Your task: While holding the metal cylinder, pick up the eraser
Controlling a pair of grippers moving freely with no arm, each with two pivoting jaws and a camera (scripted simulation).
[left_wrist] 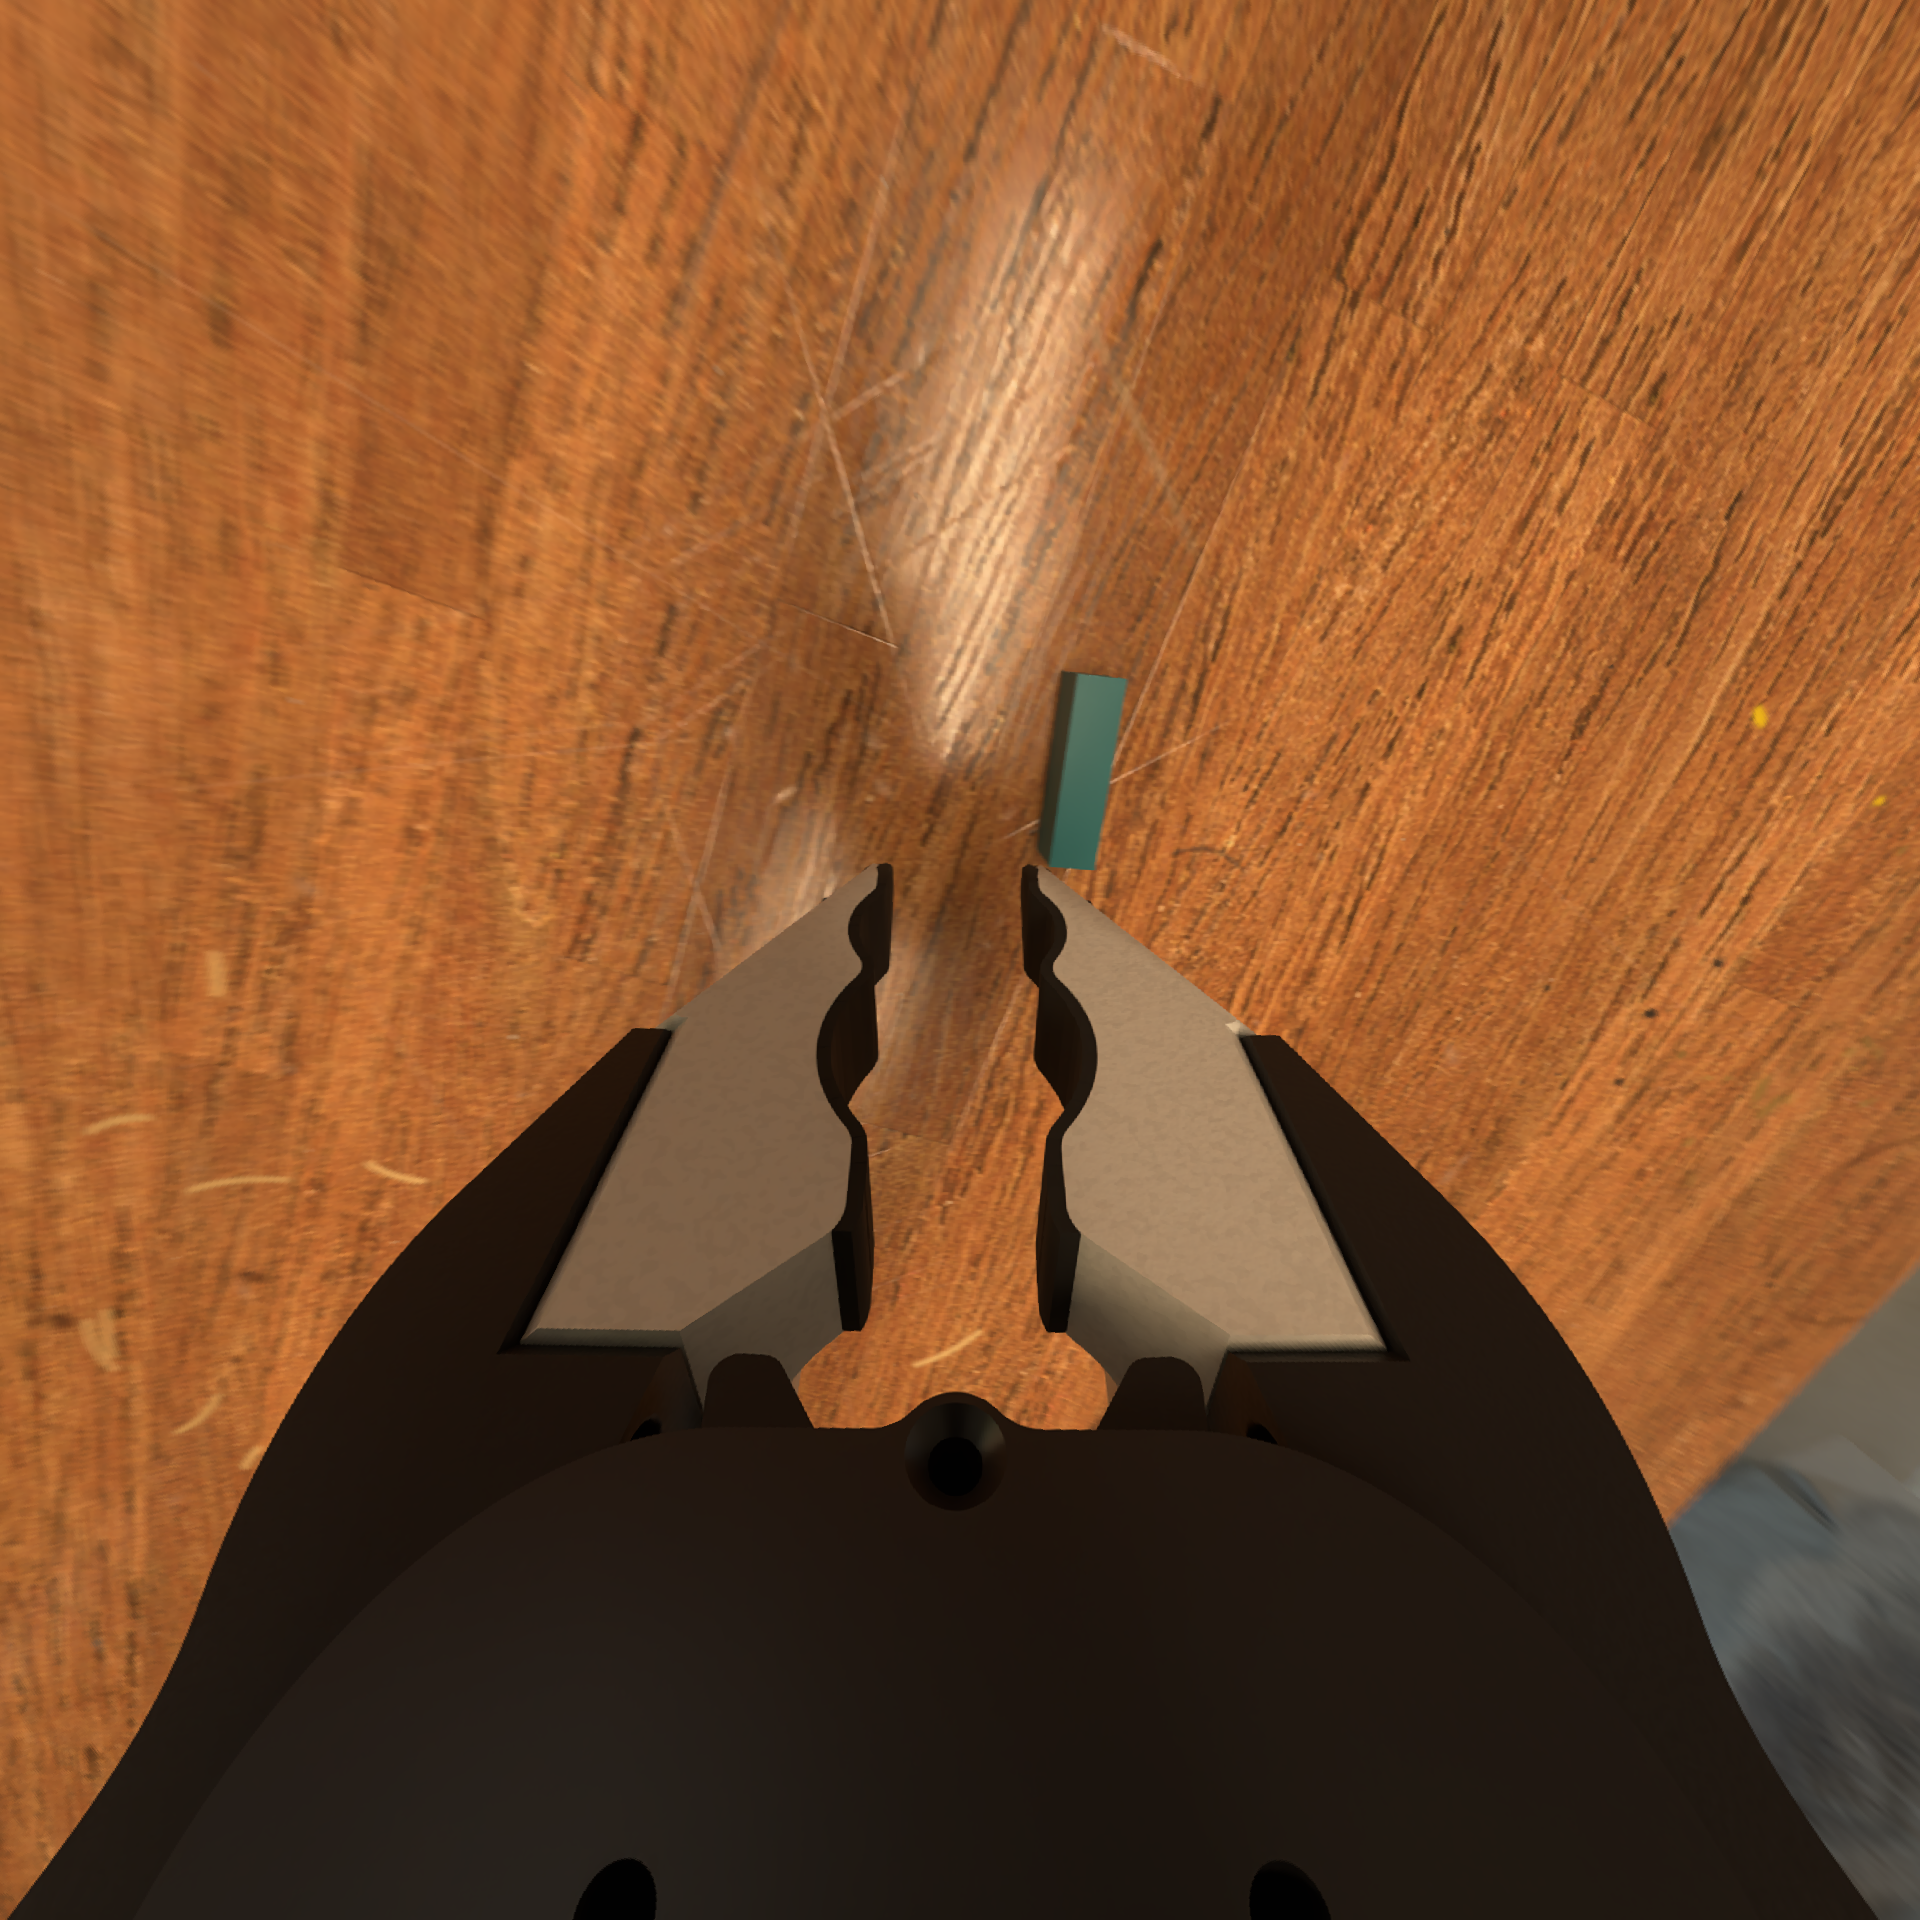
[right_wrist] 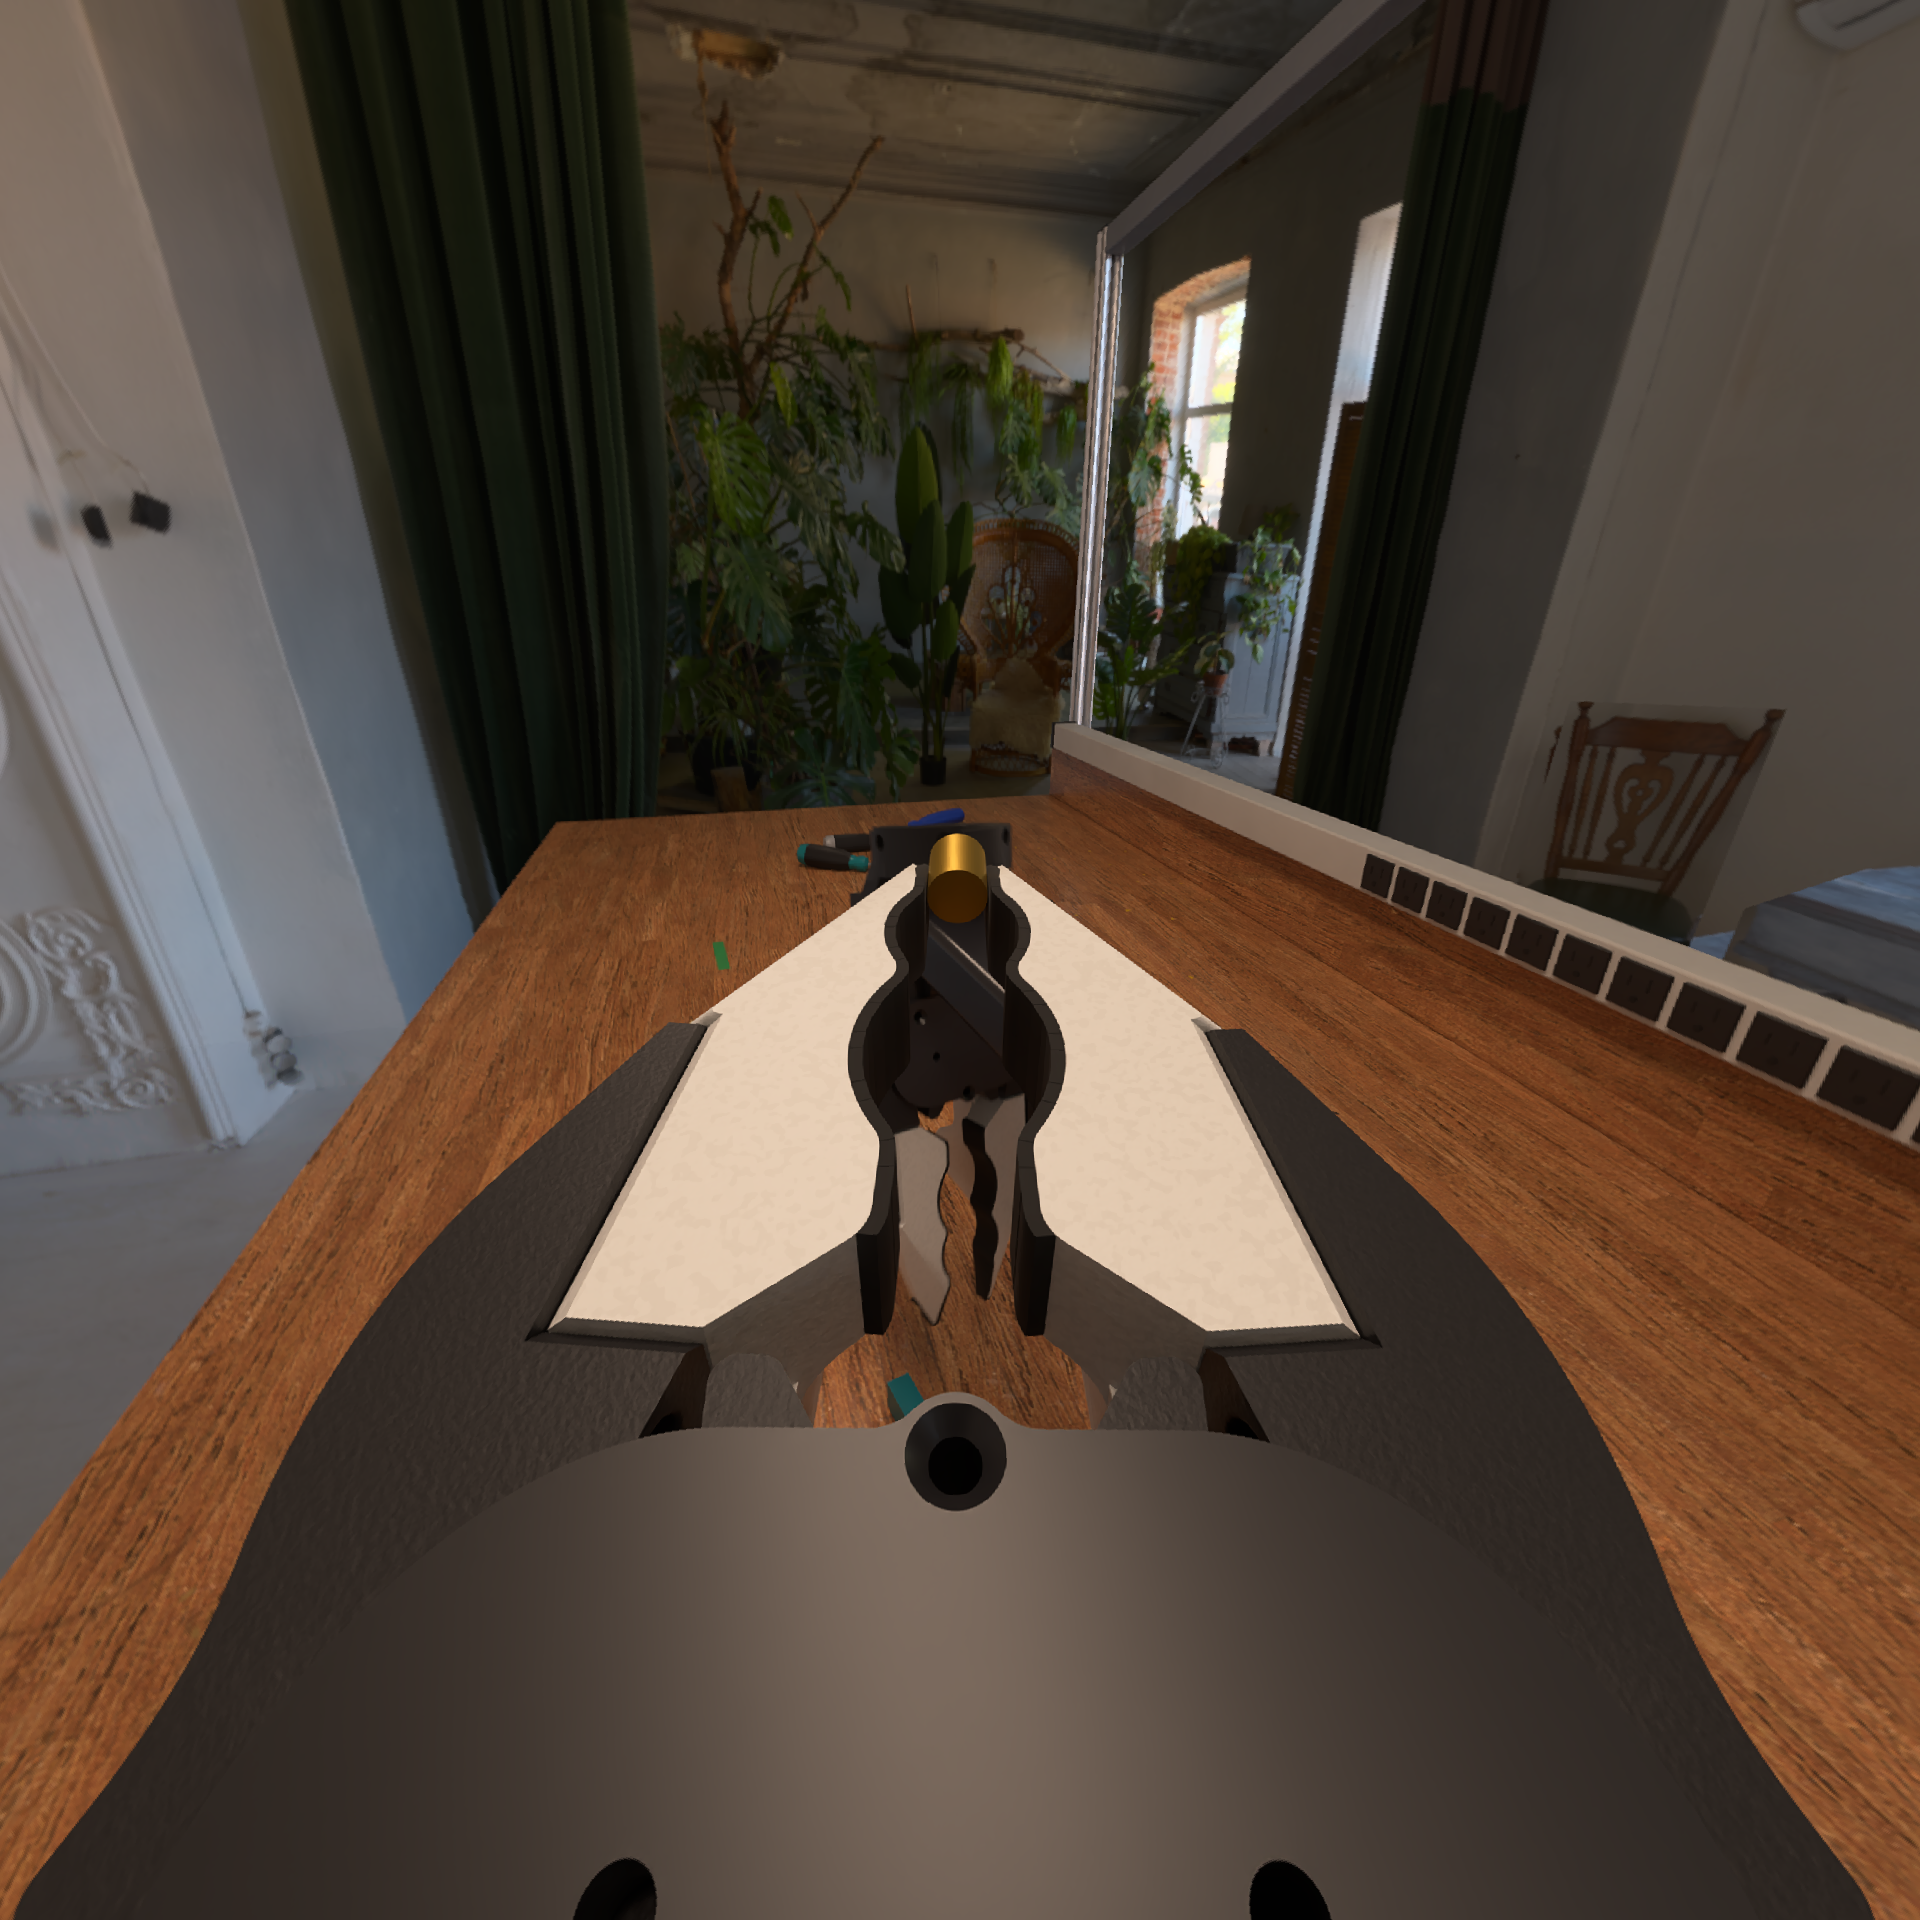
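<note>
Your grippers work over a scratched, reddish-brown wooden table (right_wrist: 1455, 1091) in a room with dark green curtains (right_wrist: 488, 416), a bank of leafy plants (right_wrist: 810, 540) beyond the far end and a wooden chair (right_wrist: 1642, 800) off to your right gripper's right. A few tools with dark and teal handles (right_wrist: 831, 854) lie at the table's far end, and a tiny green bit (right_wrist: 720, 955) sits on the wood to the left of the right gripper's fingers. The eraser (left_wrist: 1083, 771) is a small teal block lying flat, its long side running away from the left gripper. The metal cylinder (right_wrist: 956, 881) is short and brass-coloured, its round end face toward the camera. Your left gripper (left_wrist: 956, 878) points down at the table with a gap between its fingers and nothing in it — the eraser lies just ahead of its right fingertip, slightly outside the gap. Your right gripper (right_wrist: 957, 883) is clamped on the cylinder at the very tips of its fingers, and through the gap behind them the left gripper shows, tips downward.
</note>
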